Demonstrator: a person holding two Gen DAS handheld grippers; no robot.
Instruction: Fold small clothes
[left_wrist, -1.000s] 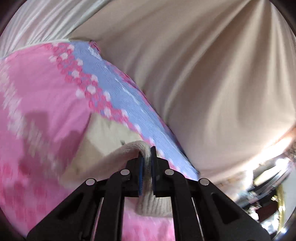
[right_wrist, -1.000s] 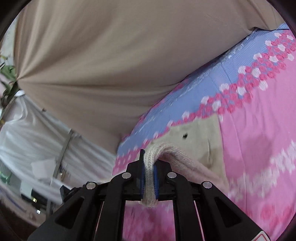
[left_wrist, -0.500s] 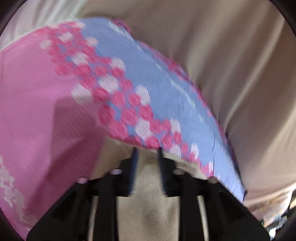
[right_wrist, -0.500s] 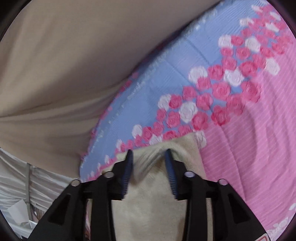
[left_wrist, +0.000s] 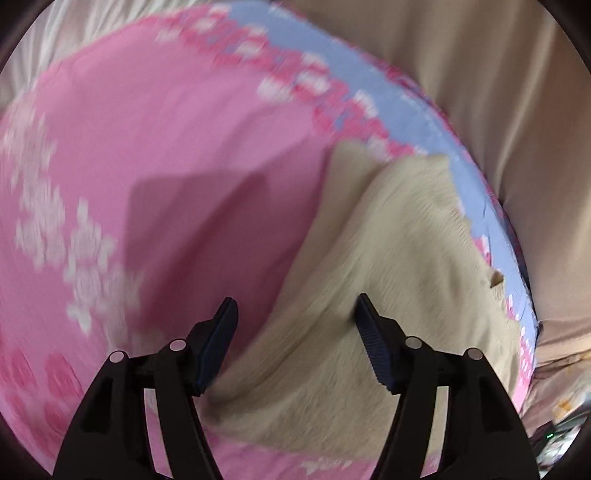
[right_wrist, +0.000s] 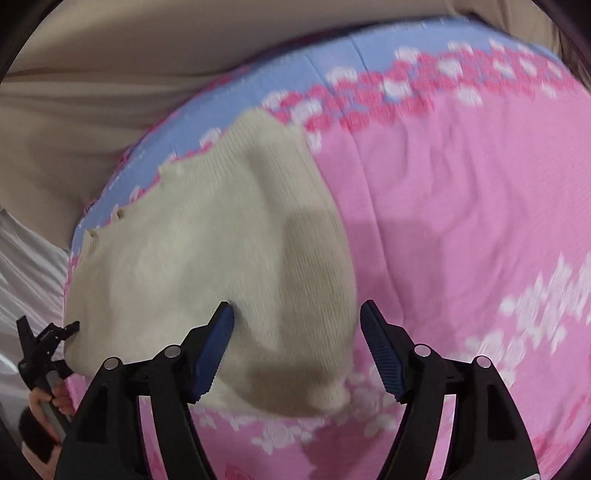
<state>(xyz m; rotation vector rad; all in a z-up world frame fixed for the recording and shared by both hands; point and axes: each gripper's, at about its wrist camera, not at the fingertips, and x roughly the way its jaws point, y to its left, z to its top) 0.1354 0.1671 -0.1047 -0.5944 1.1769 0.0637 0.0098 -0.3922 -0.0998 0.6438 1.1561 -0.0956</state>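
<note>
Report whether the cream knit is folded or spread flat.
Folded, as far as shows: the knit lies doubled on the pink sheet, with a rounded fold edge near the open right tongs. Left tongs open too.

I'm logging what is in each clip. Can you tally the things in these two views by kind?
Cream knitted garment: 1
Pink and blue flowered bedcover: 1
Beige curtain: 1
Tools, both open: 2, left tool and right tool
Total: 5

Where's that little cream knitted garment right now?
The cream garment lies on the pink floral sheet, near its blue border. In both wrist views it sits just ahead of the open grippers, and neither grips it.
</note>
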